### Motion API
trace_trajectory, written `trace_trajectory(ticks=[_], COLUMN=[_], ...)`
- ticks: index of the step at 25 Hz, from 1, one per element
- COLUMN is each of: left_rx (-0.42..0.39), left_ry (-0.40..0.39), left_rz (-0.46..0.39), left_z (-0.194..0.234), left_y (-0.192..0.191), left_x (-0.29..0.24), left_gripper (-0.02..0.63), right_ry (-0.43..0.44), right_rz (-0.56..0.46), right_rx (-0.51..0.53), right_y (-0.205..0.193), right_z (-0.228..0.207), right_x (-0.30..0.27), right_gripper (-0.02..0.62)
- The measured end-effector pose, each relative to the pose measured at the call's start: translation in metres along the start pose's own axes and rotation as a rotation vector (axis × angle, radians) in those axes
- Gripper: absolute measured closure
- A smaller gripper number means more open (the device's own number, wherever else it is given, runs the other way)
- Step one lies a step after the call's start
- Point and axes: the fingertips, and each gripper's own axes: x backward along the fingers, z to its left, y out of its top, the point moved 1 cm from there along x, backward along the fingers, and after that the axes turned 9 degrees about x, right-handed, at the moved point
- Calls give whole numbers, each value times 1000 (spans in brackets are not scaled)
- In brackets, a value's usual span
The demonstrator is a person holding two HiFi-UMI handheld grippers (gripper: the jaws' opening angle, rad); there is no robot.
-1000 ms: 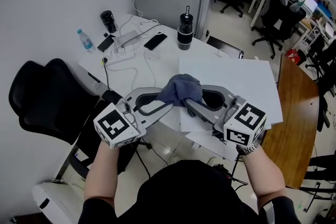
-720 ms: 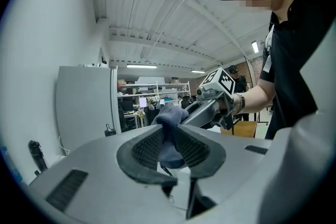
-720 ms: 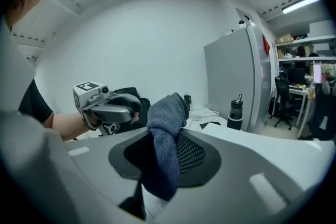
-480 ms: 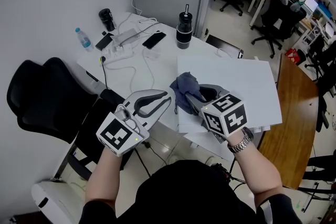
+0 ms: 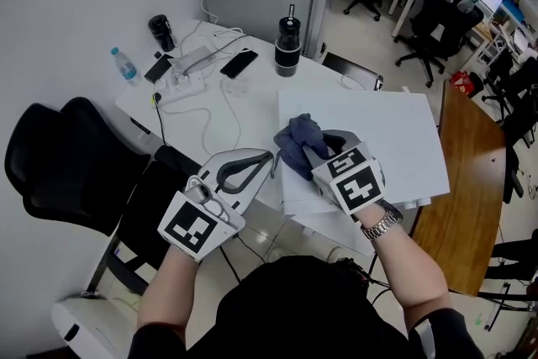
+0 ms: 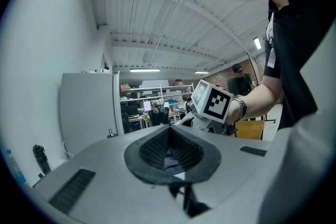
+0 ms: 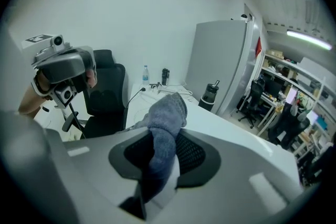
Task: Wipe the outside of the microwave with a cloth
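Observation:
A blue-grey cloth (image 5: 298,139) is bunched between the jaws of my right gripper (image 5: 308,150), which is shut on it and tilts down over the near left corner of the white microwave top (image 5: 378,130). In the right gripper view the cloth (image 7: 167,112) stands up out of the jaws of the right gripper (image 7: 161,139). My left gripper (image 5: 267,157) is held level a little left of the cloth, shut and holding nothing. The left gripper view shows the left gripper (image 6: 169,131) with its pads together and the right gripper's marker cube (image 6: 212,103) beyond.
Behind the microwave the white table (image 5: 252,97) carries a black tumbler (image 5: 287,48), a phone (image 5: 239,63), a power strip (image 5: 187,84) with cables, a water bottle (image 5: 124,65) and a black flask (image 5: 160,32). Black chairs (image 5: 59,172) stand at the left, a brown desk (image 5: 458,181) at the right.
The right gripper has dropped and tipped downward with the cloth, towards the white top. The left gripper, earlier up against the cloth, now sits apart from it to the left.

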Motion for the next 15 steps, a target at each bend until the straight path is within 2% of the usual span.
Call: trace_trajectory(ticks=[15], left_rx=[-13], left_ry=[-22], left_rz=[0], left_z=[-25], left_y=[9], left_x=[-20], left_gripper=[601], right_ry=[-103], right_rz=[38], right_rx=[-44], right_y=[-41], right_z=[-52], right_x=[24], right_gripper=[489])
